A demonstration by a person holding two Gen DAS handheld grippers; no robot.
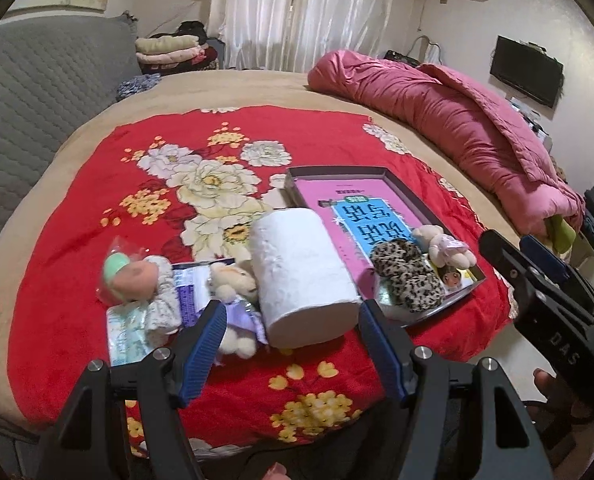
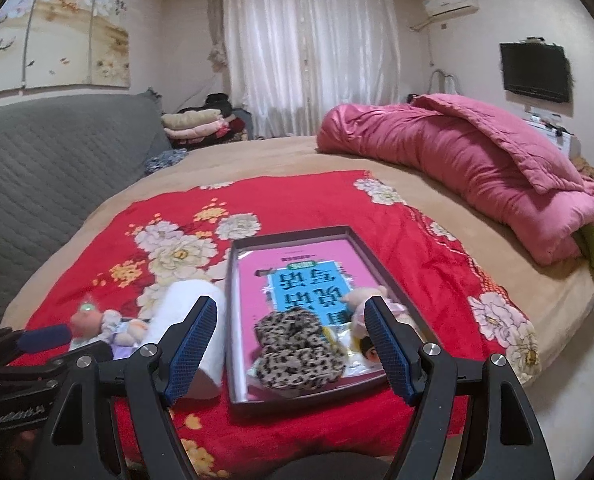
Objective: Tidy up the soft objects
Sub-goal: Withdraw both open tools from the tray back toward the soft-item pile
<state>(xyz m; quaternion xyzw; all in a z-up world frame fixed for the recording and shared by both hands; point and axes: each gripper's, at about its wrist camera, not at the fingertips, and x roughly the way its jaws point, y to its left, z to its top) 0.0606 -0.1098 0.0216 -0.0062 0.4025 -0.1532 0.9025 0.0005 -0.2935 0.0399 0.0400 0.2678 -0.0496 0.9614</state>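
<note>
A white paper roll [image 1: 303,270] lies on its side on the red floral blanket [image 1: 97,208] spread over the bed, directly ahead of the left tongs [image 1: 291,344] and roughly centred between their blue-padded fingers [image 1: 201,344]. The left tongs are spread wide and nothing is held; no contact with the roll can be seen. Just left of the roll a small cream bear [image 1: 233,280] is seen lying against it, with its lower part partly hidden behind the left finger. Further left, a soft doll with a green cap [image 1: 137,280] rests on a flat printed packet [image 1: 129,332].

To the right of the roll, a shallow dark tray [image 2: 233,320] lined with a pink and blue printed sheet is set on the blanket. Inside its near end a leopard-print scrunchie [image 2: 297,350] and a small pale plush toy [image 2: 367,298] are placed side by side. The right tongs [image 2: 291,350] are held low over the near end of the tray, opened wide and empty, with the scrunchie seen between the fingers and the plush toy just behind the right-hand one.

Both tongs are pointed forward across the bed, held level and side by side. A folded pink quilt [image 2: 477,160] lies well apart at the far right of the bed.
</note>
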